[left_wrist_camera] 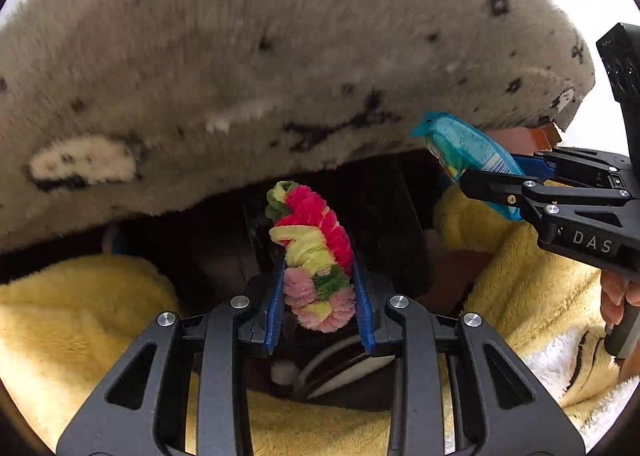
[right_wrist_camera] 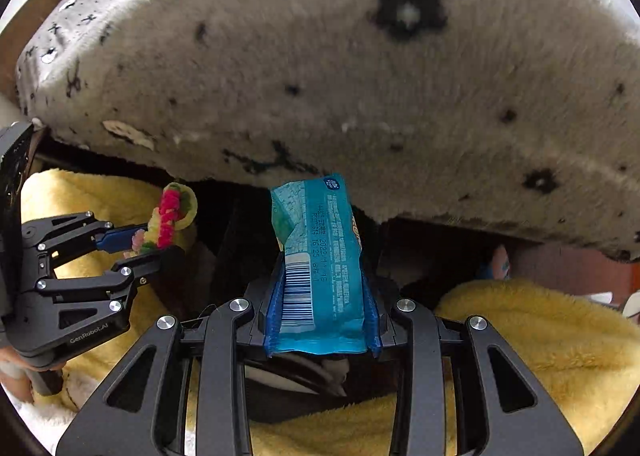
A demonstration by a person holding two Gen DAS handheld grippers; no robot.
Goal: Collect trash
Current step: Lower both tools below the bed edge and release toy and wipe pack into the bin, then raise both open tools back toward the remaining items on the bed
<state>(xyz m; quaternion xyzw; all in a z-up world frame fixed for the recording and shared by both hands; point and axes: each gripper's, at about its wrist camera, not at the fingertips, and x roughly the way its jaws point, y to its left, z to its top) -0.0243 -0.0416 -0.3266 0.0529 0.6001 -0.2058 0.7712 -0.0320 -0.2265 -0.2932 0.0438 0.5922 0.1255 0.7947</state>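
My left gripper (left_wrist_camera: pixel 320 276) is shut on a fuzzy scrap of twisted pink, red, yellow and green chenille (left_wrist_camera: pixel 314 240), which sticks up between its blue pads. It also shows in the right wrist view (right_wrist_camera: pixel 168 216), held by the left gripper (right_wrist_camera: pixel 138 242). My right gripper (right_wrist_camera: pixel 322 276) is shut on a blue snack wrapper (right_wrist_camera: pixel 316 256) with a barcode, held upright. In the left wrist view the right gripper (left_wrist_camera: pixel 492 172) holds the wrapper (left_wrist_camera: pixel 464 148) at the right. Both grippers hover over a dark gap.
A large grey fuzzy cushion (left_wrist_camera: pixel 260 56) with black specks fills the upper view, close ahead (right_wrist_camera: pixel 360 76). Yellow fleece blankets (left_wrist_camera: pixel 72 316) lie left and right (right_wrist_camera: pixel 540 336). A dark opening (right_wrist_camera: pixel 280 388) with white-rimmed objects sits below the grippers.
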